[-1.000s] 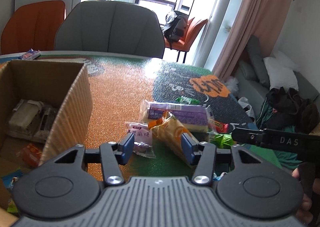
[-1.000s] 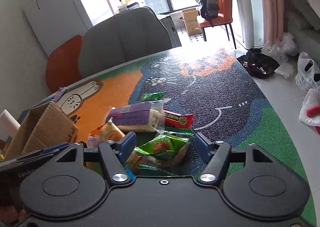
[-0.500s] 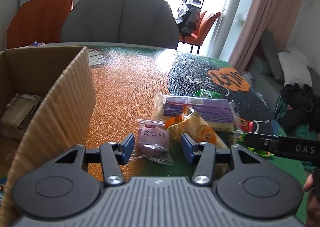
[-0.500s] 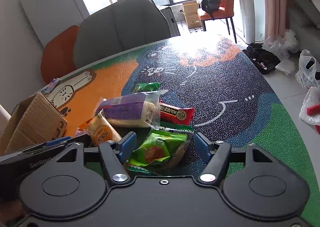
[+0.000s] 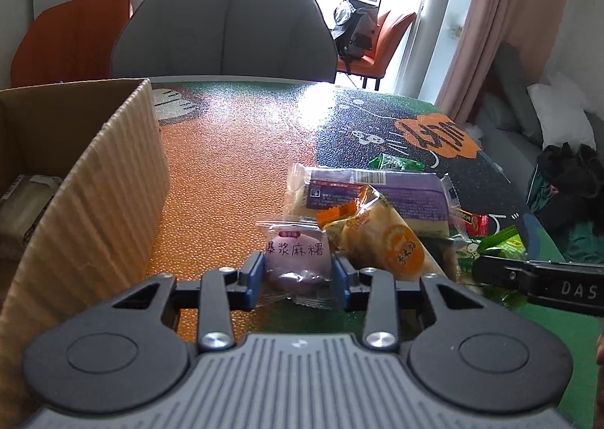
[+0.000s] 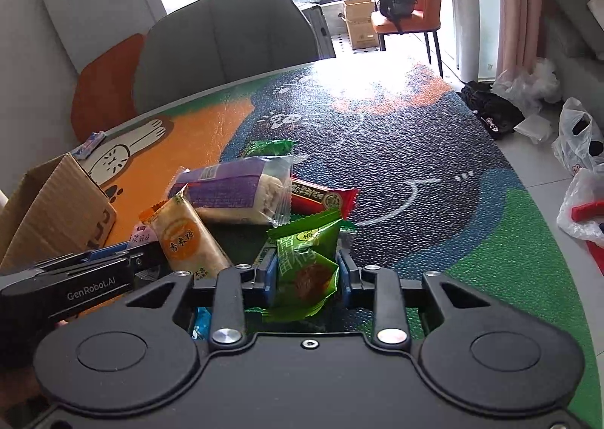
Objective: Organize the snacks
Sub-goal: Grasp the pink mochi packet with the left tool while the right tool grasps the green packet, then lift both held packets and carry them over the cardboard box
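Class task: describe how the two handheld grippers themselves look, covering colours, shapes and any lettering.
The left gripper has blue pads on black linkage arms with silver screws, two round black discs and a ribbed grey body; its side reads "GenRobot.AI". The right gripper has the same blue pads and black arms, but a smooth black body; its side shows "DAS".

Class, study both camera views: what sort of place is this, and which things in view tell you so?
Most likely a lived-in home dining and living area: a patterned table with upholstered chairs, a sofa with cushions nearby, and curtains beside large windows.
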A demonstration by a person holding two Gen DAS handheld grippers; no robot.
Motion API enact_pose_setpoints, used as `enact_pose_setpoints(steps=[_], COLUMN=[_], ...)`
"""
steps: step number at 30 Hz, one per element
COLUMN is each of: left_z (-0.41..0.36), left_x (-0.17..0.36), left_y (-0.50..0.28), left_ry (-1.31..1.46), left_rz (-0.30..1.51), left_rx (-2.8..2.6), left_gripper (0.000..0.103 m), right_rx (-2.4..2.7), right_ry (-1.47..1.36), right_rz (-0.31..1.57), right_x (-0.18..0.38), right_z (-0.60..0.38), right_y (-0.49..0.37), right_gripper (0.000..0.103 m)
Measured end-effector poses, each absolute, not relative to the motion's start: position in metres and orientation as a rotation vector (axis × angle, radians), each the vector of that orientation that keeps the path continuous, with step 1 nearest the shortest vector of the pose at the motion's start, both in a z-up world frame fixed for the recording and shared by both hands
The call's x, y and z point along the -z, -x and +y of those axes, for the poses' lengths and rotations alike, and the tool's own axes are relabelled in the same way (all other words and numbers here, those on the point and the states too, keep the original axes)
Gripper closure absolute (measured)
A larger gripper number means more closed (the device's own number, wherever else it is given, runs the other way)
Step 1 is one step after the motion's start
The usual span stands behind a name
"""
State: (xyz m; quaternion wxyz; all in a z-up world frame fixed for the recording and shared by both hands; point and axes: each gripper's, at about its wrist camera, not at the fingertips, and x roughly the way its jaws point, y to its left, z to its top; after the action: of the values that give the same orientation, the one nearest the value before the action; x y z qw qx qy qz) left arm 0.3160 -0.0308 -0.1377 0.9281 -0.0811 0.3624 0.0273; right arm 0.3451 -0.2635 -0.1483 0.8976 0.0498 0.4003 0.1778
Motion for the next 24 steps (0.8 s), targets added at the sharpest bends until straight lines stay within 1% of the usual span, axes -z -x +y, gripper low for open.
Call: enact_pose_setpoints(steps=[7, 24], left_z=[-0.035, -0.031], left_x=[0.133, 0.09], left_y=[-0.309, -0.272], left_ry=[0.174, 0.193], left_rz=[0.737, 0.656], left_rx=[-0.042, -0.019], left_gripper=[0.071, 0.073], right_rx=[-0.358, -0.414], right_ry=[-0.109, -0.109], right_rz=[0.795, 0.726], right_x=[0.139, 0.107], right_z=[-0.272, -0.261], right_y=[-0.337, -0.312], right_gripper=[0.074, 0.074])
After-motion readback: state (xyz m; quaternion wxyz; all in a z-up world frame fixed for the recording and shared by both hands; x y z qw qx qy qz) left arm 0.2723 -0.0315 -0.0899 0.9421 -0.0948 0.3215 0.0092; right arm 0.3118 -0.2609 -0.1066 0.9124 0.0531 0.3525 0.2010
